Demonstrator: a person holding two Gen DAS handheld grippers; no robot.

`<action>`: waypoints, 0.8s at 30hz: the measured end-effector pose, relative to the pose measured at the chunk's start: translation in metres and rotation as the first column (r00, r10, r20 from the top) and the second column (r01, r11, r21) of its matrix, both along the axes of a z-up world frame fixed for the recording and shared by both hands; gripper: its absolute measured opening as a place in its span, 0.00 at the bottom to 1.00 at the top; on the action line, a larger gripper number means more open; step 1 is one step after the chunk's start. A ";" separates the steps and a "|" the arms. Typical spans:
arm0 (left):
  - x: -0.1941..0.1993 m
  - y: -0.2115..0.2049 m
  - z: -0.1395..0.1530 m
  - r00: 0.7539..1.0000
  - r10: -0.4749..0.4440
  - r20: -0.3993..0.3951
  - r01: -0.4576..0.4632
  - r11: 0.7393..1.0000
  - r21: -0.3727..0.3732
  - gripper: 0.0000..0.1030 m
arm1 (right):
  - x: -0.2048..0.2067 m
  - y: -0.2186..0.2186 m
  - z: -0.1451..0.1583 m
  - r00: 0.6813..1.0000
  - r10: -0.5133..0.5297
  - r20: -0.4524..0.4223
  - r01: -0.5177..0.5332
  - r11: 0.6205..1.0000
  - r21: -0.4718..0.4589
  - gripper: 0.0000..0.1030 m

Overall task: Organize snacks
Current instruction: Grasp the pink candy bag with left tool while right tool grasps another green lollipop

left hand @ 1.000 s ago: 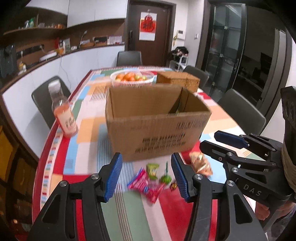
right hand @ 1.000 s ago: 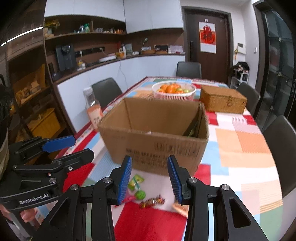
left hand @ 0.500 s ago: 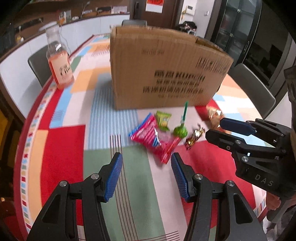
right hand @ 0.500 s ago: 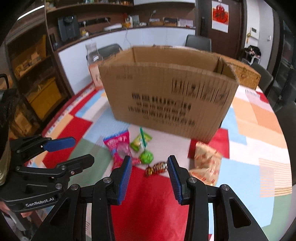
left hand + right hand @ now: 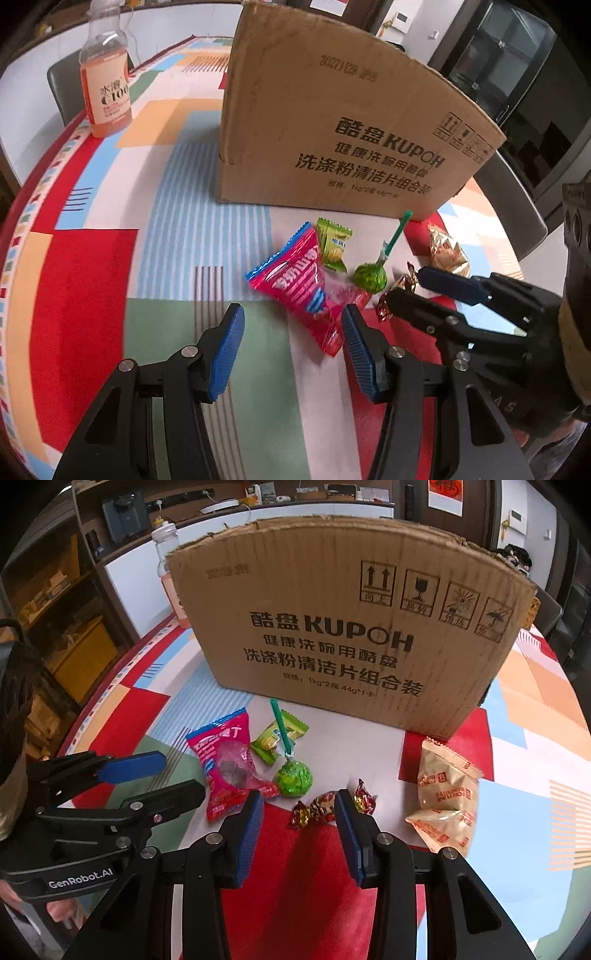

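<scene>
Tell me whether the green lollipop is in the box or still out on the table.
Out. The green lollipop lies on the table before the cardboard box.

One box (image 5: 343, 627), one bottle (image 5: 107, 88), five snacks: pink packet (image 5: 227, 768), green sachet (image 5: 279, 734), lollipop (image 5: 294, 777), foil candy (image 5: 325, 806), tan bag (image 5: 445, 797).

cardboard box (image 5: 343, 624): matt corrugated paper
pink snack packet (image 5: 227, 766): glossy plastic film
gripper pads (image 5: 249, 836): ribbed blue plastic
tablecloth (image 5: 92, 280): smooth
</scene>
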State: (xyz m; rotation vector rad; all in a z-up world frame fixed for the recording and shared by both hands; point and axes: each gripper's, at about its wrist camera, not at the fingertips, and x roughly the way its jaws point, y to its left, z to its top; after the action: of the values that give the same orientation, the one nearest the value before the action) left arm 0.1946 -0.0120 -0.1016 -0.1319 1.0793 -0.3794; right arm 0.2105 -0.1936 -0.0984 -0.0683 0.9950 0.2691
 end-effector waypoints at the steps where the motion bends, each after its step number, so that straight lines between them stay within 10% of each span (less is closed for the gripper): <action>1: 0.004 -0.001 -0.002 1.000 0.001 -0.009 -0.001 1.000 -0.009 0.52 | 0.002 0.000 -0.001 1.000 -0.001 -0.005 0.001 1.000 0.002 0.40; 24: 0.027 -0.008 -0.014 0.999 -0.019 -0.032 0.017 0.997 -0.081 0.35 | 0.026 -0.015 -0.012 0.999 -0.025 -0.042 0.027 0.998 0.048 0.37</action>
State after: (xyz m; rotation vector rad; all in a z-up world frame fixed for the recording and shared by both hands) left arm 0.2219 -0.0201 -0.1151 -0.2005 1.0980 -0.4385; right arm 0.2364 -0.2082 -0.1108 -0.0057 1.0294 0.2710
